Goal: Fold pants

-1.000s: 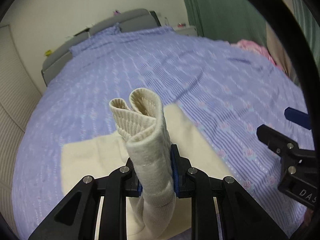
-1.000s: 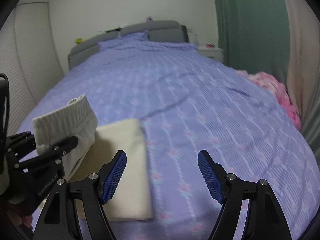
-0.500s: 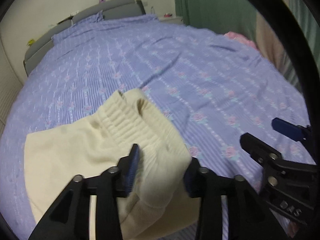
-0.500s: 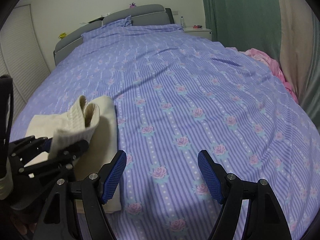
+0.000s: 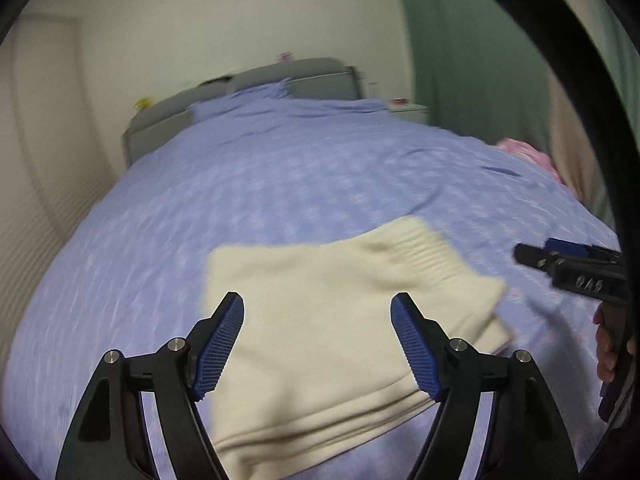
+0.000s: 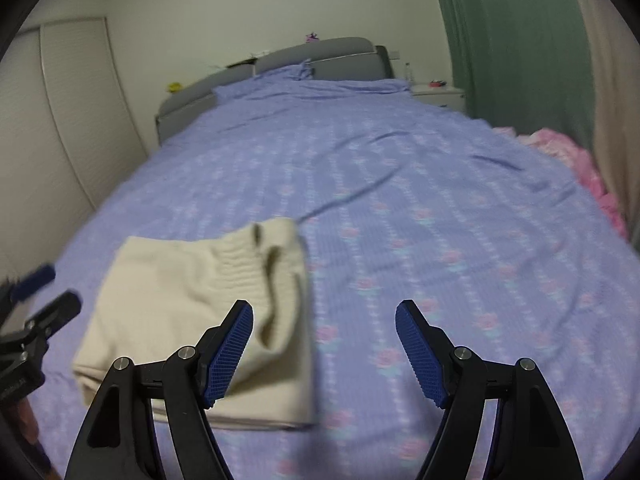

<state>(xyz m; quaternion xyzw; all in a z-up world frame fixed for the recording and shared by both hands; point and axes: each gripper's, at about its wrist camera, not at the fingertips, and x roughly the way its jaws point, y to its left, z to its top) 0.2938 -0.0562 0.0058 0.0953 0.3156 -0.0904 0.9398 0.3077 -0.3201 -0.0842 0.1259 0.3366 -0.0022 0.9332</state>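
Observation:
The cream pants [image 5: 340, 312] lie folded in a flat bundle on the purple flowered bedspread [image 5: 280, 184], ribbed waistband on top toward the right. My left gripper [image 5: 317, 300] hovers just in front of the bundle, its jaws opening, and nothing sits between the blue pads. In the right wrist view the pants [image 6: 192, 300] rest to the lower left. My right gripper [image 6: 324, 308] stands open over bare bedspread [image 6: 440, 240] beside the bundle's right edge. Each gripper shows in the other's view, the right gripper [image 5: 568, 264] at the right edge and the left gripper [image 6: 40, 300] at the left edge.
A grey headboard [image 6: 320, 56] with a pillow closes the far end of the bed. Pink cloth [image 6: 568, 152] lies at the bed's right edge by a green curtain [image 6: 520, 40]. A white nightstand [image 6: 440, 94] stands beside the headboard and a wardrobe [image 6: 60, 120] lines the left wall.
My left gripper let go of the ribbed waistband it was pinching upright, opened wide and pulled back. The waistband dropped flat onto the folded pants. The right gripper stayed open.

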